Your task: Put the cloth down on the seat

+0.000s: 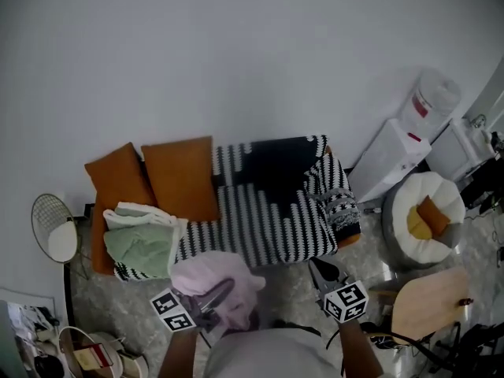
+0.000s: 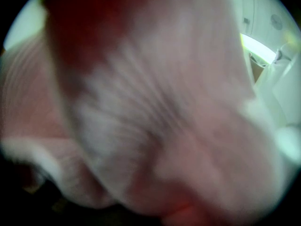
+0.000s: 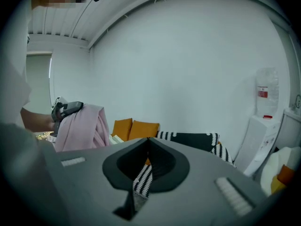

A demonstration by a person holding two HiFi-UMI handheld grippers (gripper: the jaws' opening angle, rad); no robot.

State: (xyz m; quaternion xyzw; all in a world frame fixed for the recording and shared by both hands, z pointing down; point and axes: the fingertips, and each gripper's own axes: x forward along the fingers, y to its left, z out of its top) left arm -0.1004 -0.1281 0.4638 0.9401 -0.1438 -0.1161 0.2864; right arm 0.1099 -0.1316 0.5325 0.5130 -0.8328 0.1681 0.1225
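Carrying: pink cloth (image 1: 206,272), bunched up and hanging in the air just short of the front edge of the sofa (image 1: 97,246), not yet touching the seat.
Left tongs (image 1: 226,287): clamping on the pink cloth, judging by the drape of fabric from them in the right gripper view. Burying the left gripper view in folds and hiding the pads. Gripping a gathered handful, likely for keeping loose ends off the floor.
Right tongs (image 3: 148,139): meeting tip to tip with nothing between, pointing at the sofa beside the load. Probably standing by for spreading or straightening.
Seat: lying under a black-and-white striped throw (image 1: 268,225) and offering a broad open stretch in the middle, seemingly the sensible landing spot.
Left end of seat: carrying a folded green-and-white pile (image 1: 142,242), with two orange cushions (image 1: 181,176) leaning on the backrest behind. Setting down there likely risking a topple or a muddle of fabrics.
Progress: approaching, by the look of it, with lowering and releasing to come.
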